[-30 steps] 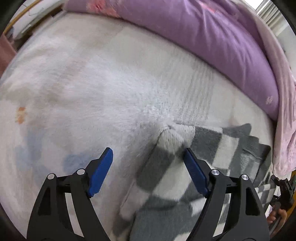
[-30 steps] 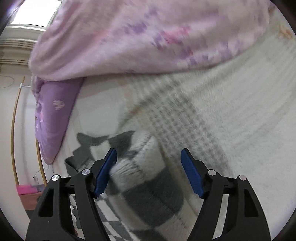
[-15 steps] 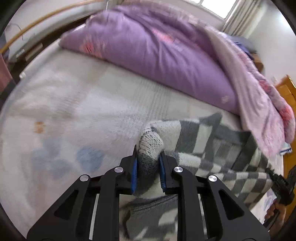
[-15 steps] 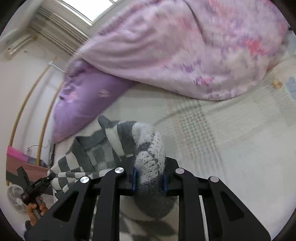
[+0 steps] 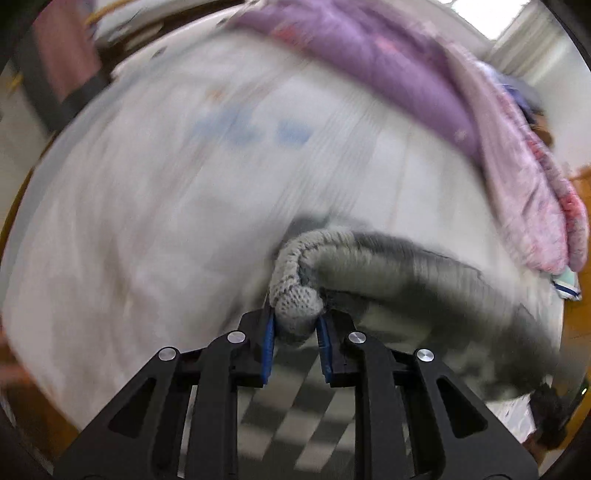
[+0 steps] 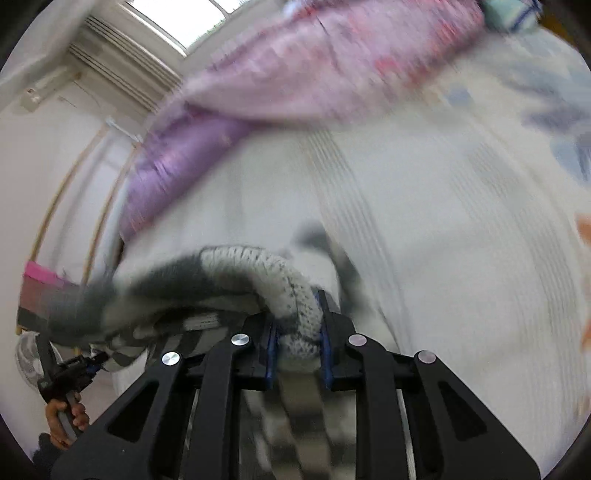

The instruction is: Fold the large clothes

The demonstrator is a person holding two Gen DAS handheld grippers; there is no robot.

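A grey and white checkered knit sweater hangs between my two grippers above the bed. My left gripper is shut on one knit corner of the sweater, and the cloth stretches off to the right. My right gripper is shut on the other corner of the sweater, and the cloth stretches off to the left toward the other gripper. Both views are blurred by motion. The lower part of the sweater hangs below the jaws.
A white bed sheet with faint blue and orange prints lies below. A purple and pink quilt is heaped along the far side, also in the right wrist view. A window and a small fan stand at the left.
Both grippers went from open around the sweater's corners to shut on them, then lifted it off the sheet. Now the sweater is higher and both views swing fast.
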